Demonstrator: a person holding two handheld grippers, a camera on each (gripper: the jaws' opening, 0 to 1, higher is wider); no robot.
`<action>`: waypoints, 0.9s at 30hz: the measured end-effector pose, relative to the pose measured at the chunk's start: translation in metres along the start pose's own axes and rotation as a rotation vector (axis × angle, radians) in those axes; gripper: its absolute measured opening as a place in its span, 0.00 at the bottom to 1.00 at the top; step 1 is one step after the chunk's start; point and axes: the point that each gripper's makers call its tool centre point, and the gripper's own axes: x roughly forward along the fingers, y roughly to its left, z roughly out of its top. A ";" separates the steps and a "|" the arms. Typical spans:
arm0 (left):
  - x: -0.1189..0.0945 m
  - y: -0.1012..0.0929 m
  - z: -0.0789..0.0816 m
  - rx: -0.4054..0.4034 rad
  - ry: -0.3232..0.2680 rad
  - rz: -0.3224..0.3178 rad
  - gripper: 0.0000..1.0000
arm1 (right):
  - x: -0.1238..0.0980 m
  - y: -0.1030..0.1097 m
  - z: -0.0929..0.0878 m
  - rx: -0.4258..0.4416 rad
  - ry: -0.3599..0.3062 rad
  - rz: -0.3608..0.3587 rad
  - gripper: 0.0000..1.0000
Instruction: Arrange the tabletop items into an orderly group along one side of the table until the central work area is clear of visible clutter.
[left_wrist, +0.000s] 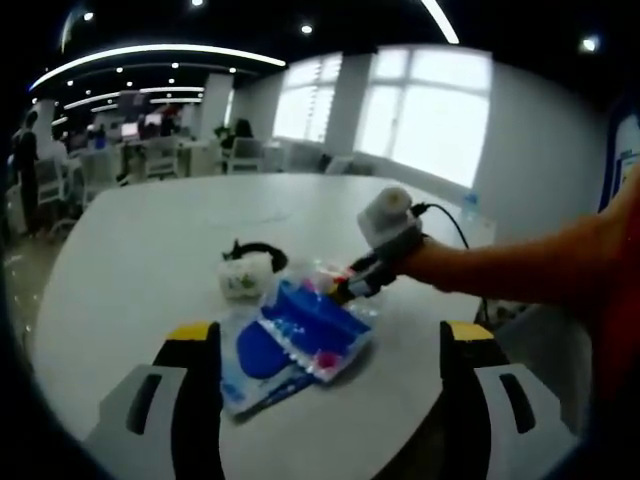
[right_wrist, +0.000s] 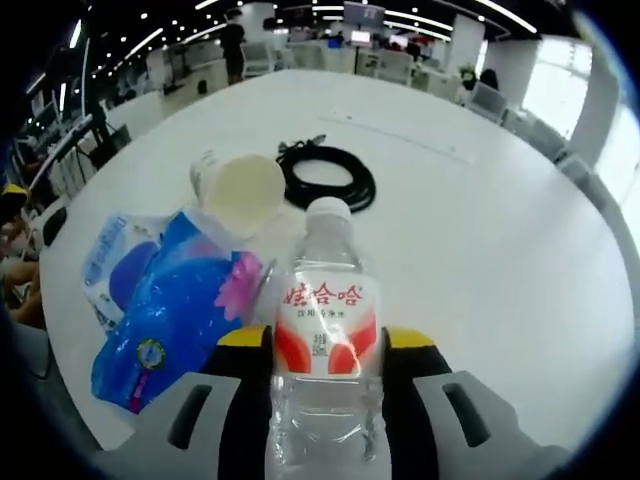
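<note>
Left gripper view — white table (left_wrist: 140, 260). Left gripper (left_wrist: 330, 345): jaws wide apart, nothing between them, low at the near edge. Cup (left_wrist: 240, 277) at centre-left, on its side, dark cable (left_wrist: 262, 252) coiled just behind it. Blue bags (left_wrist: 295, 340) lie between the jaws' line, nearer than the cup. Right gripper (left_wrist: 362, 280) reaches in from the right on a bare arm (left_wrist: 520, 265), tips at the far right edge of the bags

Right gripper view — blue bags (right_wrist: 170, 300) at left, pink patch on the near one. Cup (right_wrist: 240, 190) lies tipped, mouth toward the camera, just beyond the bags; cable (right_wrist: 328, 178) to its right, touching or nearly so. Bottle (right_wrist: 322, 340) upright at centre, white cap, red label, clamped between the right gripper's (right_wrist: 322, 355) yellow-tipped jaws, right beside the bags. Table (right_wrist: 500, 250) bare to the right; office chairs and desks far behind
</note>
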 end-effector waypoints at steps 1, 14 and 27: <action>0.000 0.000 0.000 0.000 0.000 0.000 0.87 | 0.000 0.000 0.000 -0.002 -0.005 0.001 0.41; 0.001 -0.001 -0.001 -0.001 0.008 -0.005 0.87 | -0.005 0.000 0.001 -0.014 -0.015 0.011 0.36; 0.003 -0.003 -0.002 0.002 0.013 -0.009 0.87 | -0.014 0.000 0.006 0.001 -0.058 0.019 0.34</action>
